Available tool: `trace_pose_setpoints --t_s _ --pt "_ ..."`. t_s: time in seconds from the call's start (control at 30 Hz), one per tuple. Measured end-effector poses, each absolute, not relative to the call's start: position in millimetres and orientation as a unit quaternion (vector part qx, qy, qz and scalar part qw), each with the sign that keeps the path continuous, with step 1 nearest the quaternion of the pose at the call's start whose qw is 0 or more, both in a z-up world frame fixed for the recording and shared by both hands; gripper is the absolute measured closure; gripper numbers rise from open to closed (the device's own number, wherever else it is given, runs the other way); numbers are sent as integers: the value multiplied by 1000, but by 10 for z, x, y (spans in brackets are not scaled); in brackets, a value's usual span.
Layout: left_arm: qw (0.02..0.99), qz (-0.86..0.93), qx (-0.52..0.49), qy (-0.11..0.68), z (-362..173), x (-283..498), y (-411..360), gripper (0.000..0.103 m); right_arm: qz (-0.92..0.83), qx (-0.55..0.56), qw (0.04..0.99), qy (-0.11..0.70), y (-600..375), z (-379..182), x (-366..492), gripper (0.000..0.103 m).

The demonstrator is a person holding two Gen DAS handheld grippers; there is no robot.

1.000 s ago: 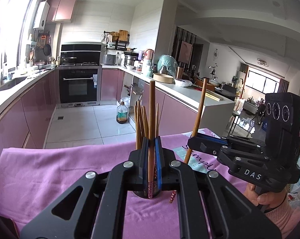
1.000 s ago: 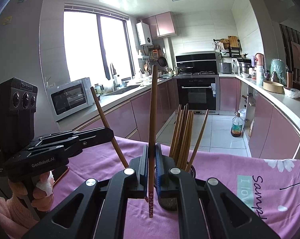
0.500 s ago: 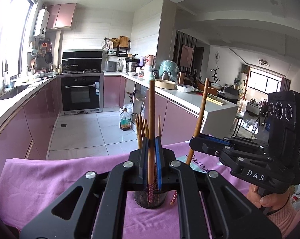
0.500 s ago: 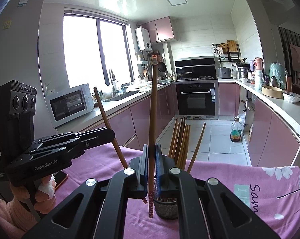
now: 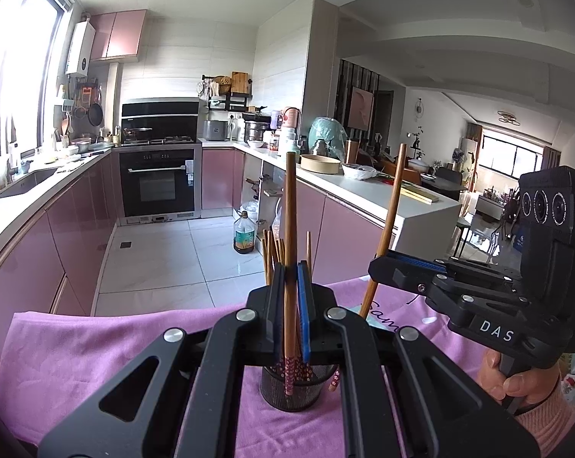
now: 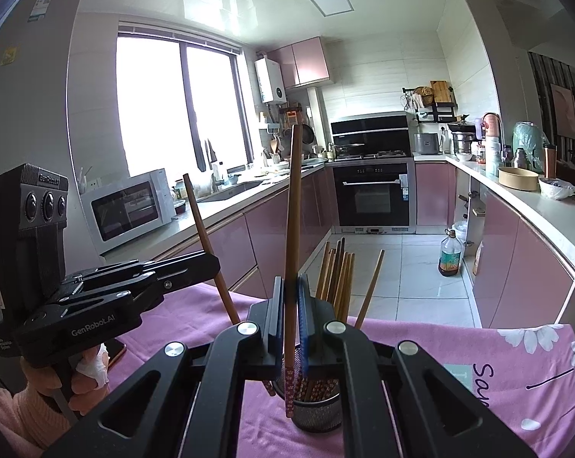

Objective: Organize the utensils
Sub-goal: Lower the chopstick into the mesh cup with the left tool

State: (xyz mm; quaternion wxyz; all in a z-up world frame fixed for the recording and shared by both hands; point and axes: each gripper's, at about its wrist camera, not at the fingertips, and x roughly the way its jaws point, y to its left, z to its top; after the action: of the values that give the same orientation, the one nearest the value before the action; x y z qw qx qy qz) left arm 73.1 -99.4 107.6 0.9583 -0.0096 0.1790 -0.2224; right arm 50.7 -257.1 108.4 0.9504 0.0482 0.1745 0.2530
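Observation:
My left gripper (image 5: pixel 290 273) is shut on a brown chopstick (image 5: pixel 290 210) that stands upright. Its flowered lower end hangs at the rim of a black mesh holder (image 5: pixel 291 389) with several chopsticks in it. My right gripper (image 6: pixel 289 284) is shut on a second upright chopstick (image 6: pixel 294 198), whose tip hangs by the same holder (image 6: pixel 318 414). Each view also shows the other gripper: the right gripper (image 5: pixel 377 267) with its slanted chopstick (image 5: pixel 390 213), and the left gripper (image 6: pixel 213 263) with its chopstick (image 6: pixel 203 229). I cannot tell whether either tip is inside the holder.
A purple cloth (image 5: pixel 96 362) covers the table, with white flower print (image 6: pixel 535 339) on its right part. A dark flat object (image 6: pixel 115 347) lies near the left hand (image 6: pixel 85 378). Beyond the table's far edge are the tiled floor, pink cabinets and an oil bottle (image 5: pixel 244 233).
Both grippers keep their hold on a chopstick. The views have shifted only slightly, and more of the mesh holder shows below the jaws.

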Motion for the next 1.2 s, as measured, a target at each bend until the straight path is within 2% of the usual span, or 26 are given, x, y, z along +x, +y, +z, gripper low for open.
trace_pose_setpoints --t_s 0.77,1.2 --pt "961 -223 -18 166 1230 799 -954 96 244 62 951 177 -2585 1072 617 98" --pt "956 -218 -15 196 1101 926 -984 96 238 61 948 202 -2527 956 731 98"
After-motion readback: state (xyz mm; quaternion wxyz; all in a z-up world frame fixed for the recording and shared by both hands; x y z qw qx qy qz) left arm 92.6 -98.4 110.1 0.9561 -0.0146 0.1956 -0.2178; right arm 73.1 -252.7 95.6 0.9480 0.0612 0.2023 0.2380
